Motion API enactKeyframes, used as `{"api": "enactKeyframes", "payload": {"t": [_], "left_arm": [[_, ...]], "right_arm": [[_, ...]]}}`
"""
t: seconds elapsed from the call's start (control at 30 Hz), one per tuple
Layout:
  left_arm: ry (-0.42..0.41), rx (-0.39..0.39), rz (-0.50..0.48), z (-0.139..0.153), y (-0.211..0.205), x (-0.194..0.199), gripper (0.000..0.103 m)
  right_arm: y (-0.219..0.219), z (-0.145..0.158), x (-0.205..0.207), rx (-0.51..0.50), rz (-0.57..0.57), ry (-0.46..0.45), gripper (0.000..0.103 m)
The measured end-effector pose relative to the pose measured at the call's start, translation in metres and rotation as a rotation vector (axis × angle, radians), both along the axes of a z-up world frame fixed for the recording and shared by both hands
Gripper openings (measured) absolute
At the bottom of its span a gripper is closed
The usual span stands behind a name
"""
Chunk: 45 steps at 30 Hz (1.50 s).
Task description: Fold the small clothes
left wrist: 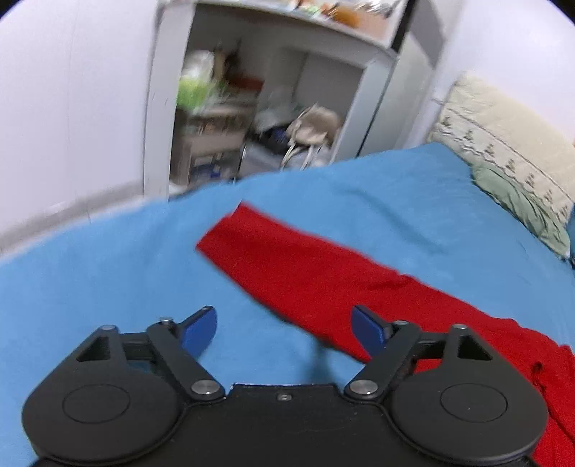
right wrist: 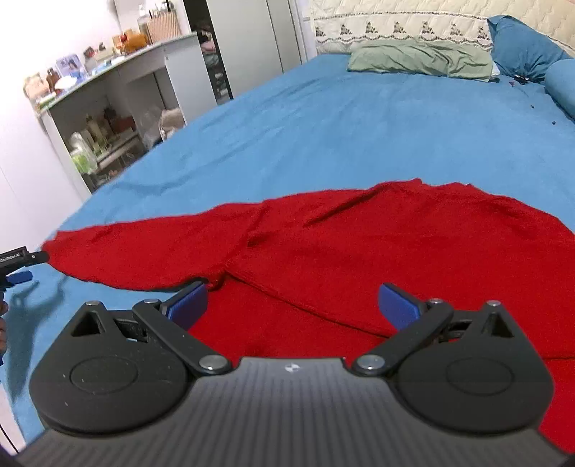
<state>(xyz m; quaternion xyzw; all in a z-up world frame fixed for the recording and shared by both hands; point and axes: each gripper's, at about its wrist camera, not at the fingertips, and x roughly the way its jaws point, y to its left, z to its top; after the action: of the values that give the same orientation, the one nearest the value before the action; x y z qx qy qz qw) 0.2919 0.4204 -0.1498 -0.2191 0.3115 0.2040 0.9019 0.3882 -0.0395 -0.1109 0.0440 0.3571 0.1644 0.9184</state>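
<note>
Bedroom with a bed under a blue sheet, white walls around it. Beyond the bed's far edge, a grey shelf unit crowded with small items, blurred in the left wrist view. At the head of the bed, a green pillow, a blue pillow beside it, and a cream quilted headboard behind both.

Red sweater spread flat on the sheet near the bed's near edge, one sleeve stretched out to the left. Same sleeve running diagonally across the left wrist view, cuff end toward the shelf unit, body of the sweater off to the lower right.

Left hand-held gripper spread wide, nothing between the blue pads, poised above the sheet with the sleeve passing under the right-side pad. Seen again at the left edge of the right wrist view, close to the sleeve's cuff; contact with the cuff impossible to judge.

Right hand-held gripper likewise spread wide and holding nothing, over the sweater's body, near where the sleeve joins. Blue pads apart with red knit visible between them.
</note>
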Motion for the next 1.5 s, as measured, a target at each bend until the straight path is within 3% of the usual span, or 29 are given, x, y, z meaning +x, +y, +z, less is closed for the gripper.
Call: {"api": "enactKeyframes", "payload": {"t": [0.13,0.2,0.23,0.27,0.33,0.4,0.57,0.73,0.87,1.0,1.13,1.27,1.33,1.4,1.47,1.5], "left_arm": [[-0.043,0.023,-0.008,-0.011,0.003,0.016,0.075],[-0.052,0.034,-0.002,-0.014,0.005,0.028,0.063],[-0.047,0.040,0.014,-0.017,0.005,0.033,0.049],[-0.040,0.044,0.036,-0.017,0.004,0.037,0.027],[-0.040,0.038,0.051,-0.015,0.004,0.041,0.007],[-0.054,0.045,0.048,-0.009,-0.001,0.044,0.007],[-0.154,0.192,-0.074,0.039,-0.051,0.046,0.007],[-0.306,0.255,-0.305,0.105,-0.152,0.059,0.007],[-0.377,0.199,-0.544,0.134,-0.265,0.080,0.007],[-0.328,0.152,-0.722,0.114,-0.370,0.100,0.007],[-0.170,0.143,-0.863,0.048,-0.457,0.104,0.007],[-0.045,0.200,-0.928,-0.009,-0.490,0.097,0.007],[-0.035,0.210,-0.949,-0.021,-0.492,0.089,0.008],[-0.050,0.241,-0.969,-0.019,-0.493,0.083,0.015],[-0.059,0.248,-0.977,-0.012,-0.487,0.078,0.041],[-0.068,0.252,-0.961,-0.007,-0.478,0.073,0.046]], "right_arm": [[0.009,-0.009,0.007,-0.020,0.011,0.007,0.103],[0.013,-0.013,0.009,-0.023,0.018,0.008,0.103],[0.013,-0.015,0.010,-0.022,0.021,0.009,0.103],[0.014,-0.016,0.010,-0.022,0.023,0.010,0.103],[0.014,-0.019,0.009,-0.018,0.024,0.010,0.103],[0.010,-0.019,0.009,-0.015,0.022,0.009,0.103],[-0.008,-0.009,0.005,0.016,-0.012,-0.013,0.103],[-0.048,0.014,-0.007,0.052,-0.088,-0.053,0.103],[-0.093,0.033,-0.021,0.076,-0.177,-0.089,0.103],[-0.144,0.041,-0.037,0.074,-0.269,-0.108,0.103],[-0.190,0.032,-0.050,0.062,-0.335,-0.071,0.103],[-0.220,0.009,-0.058,0.084,-0.372,0.004,0.103],[-0.226,-0.004,-0.059,0.098,-0.366,0.038,0.103],[-0.226,-0.017,-0.062,0.093,-0.354,0.046,0.103],[-0.223,-0.024,-0.059,0.098,-0.346,0.047,0.103],[-0.222,-0.026,-0.057,0.108,-0.342,0.043,0.103]]}}
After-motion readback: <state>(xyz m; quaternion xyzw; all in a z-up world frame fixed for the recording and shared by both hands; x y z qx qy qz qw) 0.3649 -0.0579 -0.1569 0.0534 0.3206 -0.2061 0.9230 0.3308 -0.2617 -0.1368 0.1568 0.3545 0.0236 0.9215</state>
